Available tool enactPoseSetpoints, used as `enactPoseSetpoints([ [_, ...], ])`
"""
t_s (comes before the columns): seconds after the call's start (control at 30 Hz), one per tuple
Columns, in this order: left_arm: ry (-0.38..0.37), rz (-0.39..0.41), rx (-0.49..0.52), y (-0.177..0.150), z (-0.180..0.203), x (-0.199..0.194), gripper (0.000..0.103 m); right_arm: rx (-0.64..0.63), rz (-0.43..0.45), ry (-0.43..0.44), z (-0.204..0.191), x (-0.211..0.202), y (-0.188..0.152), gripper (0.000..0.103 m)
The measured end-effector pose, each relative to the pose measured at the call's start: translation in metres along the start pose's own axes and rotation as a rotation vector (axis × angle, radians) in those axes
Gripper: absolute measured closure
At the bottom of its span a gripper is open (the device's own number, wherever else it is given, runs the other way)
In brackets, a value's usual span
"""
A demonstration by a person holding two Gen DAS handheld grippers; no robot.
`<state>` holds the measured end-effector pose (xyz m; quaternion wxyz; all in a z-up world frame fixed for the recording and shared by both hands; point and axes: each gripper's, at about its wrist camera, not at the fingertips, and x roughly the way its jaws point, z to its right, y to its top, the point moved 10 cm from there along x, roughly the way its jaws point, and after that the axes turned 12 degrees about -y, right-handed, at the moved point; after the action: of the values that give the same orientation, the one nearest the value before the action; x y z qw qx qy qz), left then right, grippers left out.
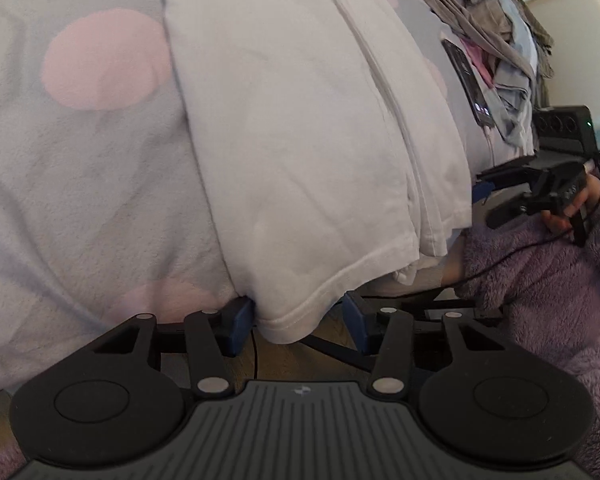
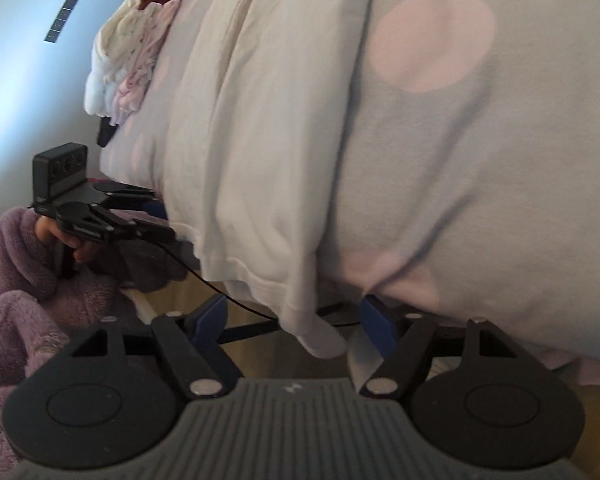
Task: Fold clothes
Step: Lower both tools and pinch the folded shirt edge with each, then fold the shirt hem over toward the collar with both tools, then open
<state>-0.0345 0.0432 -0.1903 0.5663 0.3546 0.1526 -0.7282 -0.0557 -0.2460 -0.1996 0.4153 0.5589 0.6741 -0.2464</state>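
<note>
Bed [image 1: 80,200]: grey cover with pink dots. White garment [image 1: 292,140]: lies in long folds, hem hanging off the near edge; soft, light, limp, so I'd grip hem corners. Left hand-held gripper [image 1: 296,320] and right hand-held gripper [image 2: 300,326]: both gaping around hem, nothing pinched.

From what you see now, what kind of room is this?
Probably a bedroom. A soft grey duvet with pink dots covers what looks like a bed, a folded white garment lies on it, and heaps of unfolded clothes and a phone rest further along.
</note>
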Motion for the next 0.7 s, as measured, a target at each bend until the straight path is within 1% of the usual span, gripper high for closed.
enactPoseSetpoints([
  [0.03,-0.008,0.004,-0.006,0.0,-0.001,0.0,0.065,-0.001,-0.004,0.011,-0.002,0.003,0.001,0.047],
  [0.07,-0.017,0.008,-0.01,0.0,-0.002,-0.002,0.075,-0.001,-0.01,0.005,-0.001,0.005,0.002,0.054],
  [0.13,-0.041,0.012,-0.002,0.0,0.003,-0.008,0.081,0.01,-0.021,0.003,0.001,0.006,0.004,0.087],
  [0.2,-0.066,0.016,0.006,0.001,0.007,-0.015,0.087,0.012,-0.028,0.028,-0.001,-0.001,0.005,0.088],
  [0.27,-0.091,0.021,0.014,0.001,0.012,-0.021,0.09,-0.002,-0.032,0.063,-0.007,-0.008,0.005,0.089],
  [0.4,-0.14,0.033,0.028,0.007,0.024,-0.035,0.091,-0.009,-0.023,0.144,-0.02,-0.025,0.011,0.09],
  [0.5,-0.175,0.063,0.046,0.017,0.039,-0.05,0.092,-0.007,0.025,0.209,-0.034,-0.044,0.021,0.09],
  [0.63,-0.213,0.116,0.066,0.034,0.052,-0.073,0.092,0.022,0.127,0.285,-0.045,-0.076,0.041,0.09],
  [0.7,-0.234,0.156,0.063,0.047,0.054,-0.086,0.092,0.036,0.182,0.305,-0.046,-0.091,0.052,0.09],
])
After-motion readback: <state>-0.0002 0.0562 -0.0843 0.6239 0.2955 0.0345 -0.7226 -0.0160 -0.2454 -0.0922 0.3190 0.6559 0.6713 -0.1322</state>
